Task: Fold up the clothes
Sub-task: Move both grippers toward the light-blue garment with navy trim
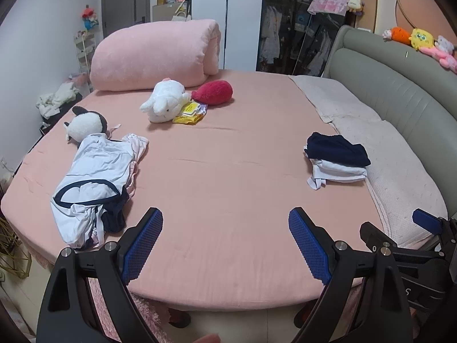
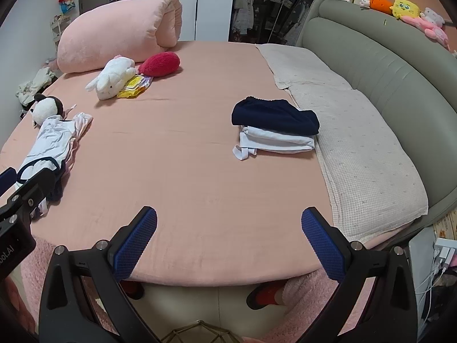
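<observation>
on the round pink bed point(image 1: 228, 200), a neat stack of folded clothes, navy over white point(image 2: 275, 127), sits near the grey headboard point(image 2: 371, 65); a loose heap of pale blue and pink garments point(image 1: 94, 177) lies at the far left, seemingly unfolded. left gripper point(image 1: 225, 225) and right gripper point(image 2: 228, 225) hover wide apart, holding nothing. the left gripper's body shows partial lettering, perhaps "bot.ai".
</observation>
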The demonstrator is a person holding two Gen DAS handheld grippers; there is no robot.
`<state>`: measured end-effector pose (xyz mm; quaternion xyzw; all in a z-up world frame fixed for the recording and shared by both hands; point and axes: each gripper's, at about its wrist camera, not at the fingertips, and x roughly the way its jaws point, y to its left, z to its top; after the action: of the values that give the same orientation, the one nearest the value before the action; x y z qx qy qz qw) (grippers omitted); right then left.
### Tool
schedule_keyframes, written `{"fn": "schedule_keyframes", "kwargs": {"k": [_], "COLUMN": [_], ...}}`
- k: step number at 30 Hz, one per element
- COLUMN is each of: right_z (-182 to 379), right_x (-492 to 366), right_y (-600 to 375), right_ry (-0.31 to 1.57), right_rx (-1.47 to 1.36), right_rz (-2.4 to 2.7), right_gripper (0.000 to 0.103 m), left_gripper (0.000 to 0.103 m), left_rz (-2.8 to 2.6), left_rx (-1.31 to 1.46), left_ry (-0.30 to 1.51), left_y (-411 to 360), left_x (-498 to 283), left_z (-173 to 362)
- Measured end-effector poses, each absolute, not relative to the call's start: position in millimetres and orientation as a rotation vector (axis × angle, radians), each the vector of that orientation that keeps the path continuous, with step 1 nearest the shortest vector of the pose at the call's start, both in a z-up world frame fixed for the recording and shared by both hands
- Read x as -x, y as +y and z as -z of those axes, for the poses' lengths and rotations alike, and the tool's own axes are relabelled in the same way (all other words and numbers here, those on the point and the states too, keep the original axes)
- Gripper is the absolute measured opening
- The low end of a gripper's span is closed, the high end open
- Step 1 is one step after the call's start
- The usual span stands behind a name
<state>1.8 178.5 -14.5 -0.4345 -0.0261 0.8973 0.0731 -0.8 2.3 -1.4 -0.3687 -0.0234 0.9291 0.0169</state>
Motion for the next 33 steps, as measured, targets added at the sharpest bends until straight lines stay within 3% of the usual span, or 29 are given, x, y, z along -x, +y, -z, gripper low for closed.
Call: {"fn": "schedule_keyframes", "kwargs": {"k": [10,23,30,33], "right_z": [13.5,-11.0,22.1,50.5], "right_x": [-2.8,34.2,105.6,137.9], "right_y": [170.4,73.7,7.0,-26.7], "right_ry": [-0.101,-0.456,-0.489,-0.441], "right_rx": [1.305,1.148,1.416,1.622], "right_rz": [-2.747,-2.949,-3.067,-3.095], "right_gripper": [0.103,0.102,0.102,0.096], "left_gripper": [0.092,0.092,0.092,0.092], "left_rz": [-2.798,-2.913,-3.093,-3.147], "left_rx": [1.101,1.177,1.322,1.404], "left_ry": [-0.229,-0.465,-0.594,-0.693], "left_y": [-12.1,-114.7,-226.5,-278.7], "left_x": [4.4,20.4,32.4,39.9], "left_z": [7.9,28.6,65.6,89.1]}}
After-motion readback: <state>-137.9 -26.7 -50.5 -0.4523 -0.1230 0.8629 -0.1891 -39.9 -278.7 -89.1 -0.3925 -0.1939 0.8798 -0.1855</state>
